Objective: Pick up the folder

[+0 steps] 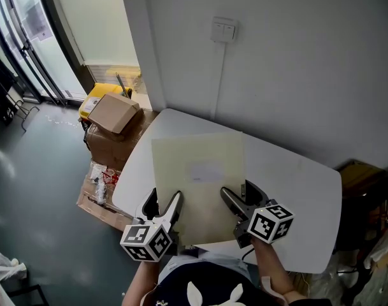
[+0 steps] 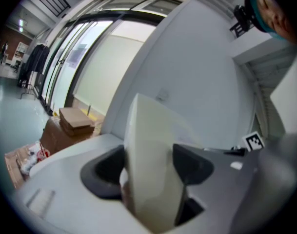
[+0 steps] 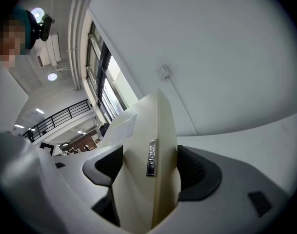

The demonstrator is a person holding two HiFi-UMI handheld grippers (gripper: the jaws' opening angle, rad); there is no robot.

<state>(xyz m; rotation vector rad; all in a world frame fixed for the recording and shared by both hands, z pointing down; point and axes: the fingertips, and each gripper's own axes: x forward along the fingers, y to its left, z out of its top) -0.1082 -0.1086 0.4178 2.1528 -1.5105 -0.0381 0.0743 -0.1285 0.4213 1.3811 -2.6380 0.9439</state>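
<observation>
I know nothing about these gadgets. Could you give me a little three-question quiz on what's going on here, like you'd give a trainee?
1. True or false: the left gripper and the right gripper are both shut on the cream folder.
2. What sits on the floor beside the white table? A. cardboard boxes B. a bucket C. a chair
3. Fill in: the grippers hold the folder at the edge nearest the ____ (person or wall).
Key: 1 true; 2 A; 3 person.
</observation>
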